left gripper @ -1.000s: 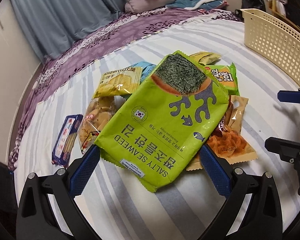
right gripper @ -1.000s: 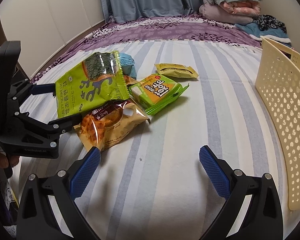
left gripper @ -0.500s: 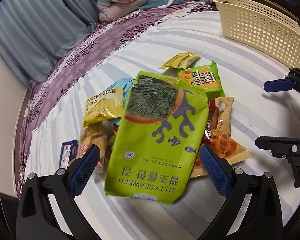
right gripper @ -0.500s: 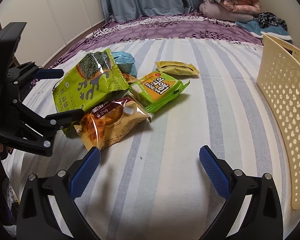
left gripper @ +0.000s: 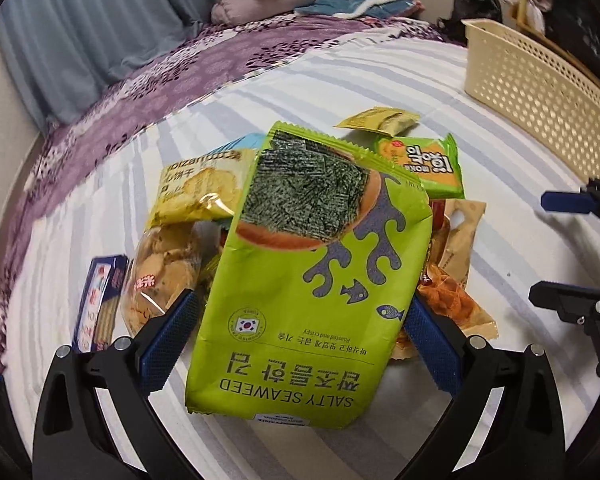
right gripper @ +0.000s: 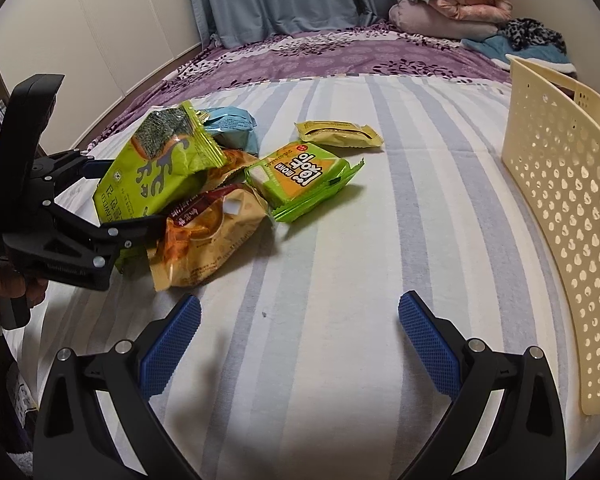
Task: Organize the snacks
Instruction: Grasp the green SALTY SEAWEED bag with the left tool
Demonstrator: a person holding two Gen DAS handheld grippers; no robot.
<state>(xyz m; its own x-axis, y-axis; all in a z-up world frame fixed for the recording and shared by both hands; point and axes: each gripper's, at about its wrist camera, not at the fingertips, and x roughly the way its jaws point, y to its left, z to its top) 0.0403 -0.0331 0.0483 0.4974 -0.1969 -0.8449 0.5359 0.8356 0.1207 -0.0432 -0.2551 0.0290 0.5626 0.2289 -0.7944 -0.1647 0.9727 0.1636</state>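
Striped bed sheet (right gripper: pixel 320 320), purple quilt behind. Left gripper (left gripper: pixel 300 344) wide open, fingers either side of the seaweed bag (left gripper: pixel 312 280), bag raised off the pile; actual pinch can't be seen. Bag's long axis runs bottom to top of frame, print upside down. Right gripper (right gripper: pixel 299 340) wide open, empty, over bare sheet. Cream basket (right gripper: pixel 568 216) at right edge, open sheet btw.
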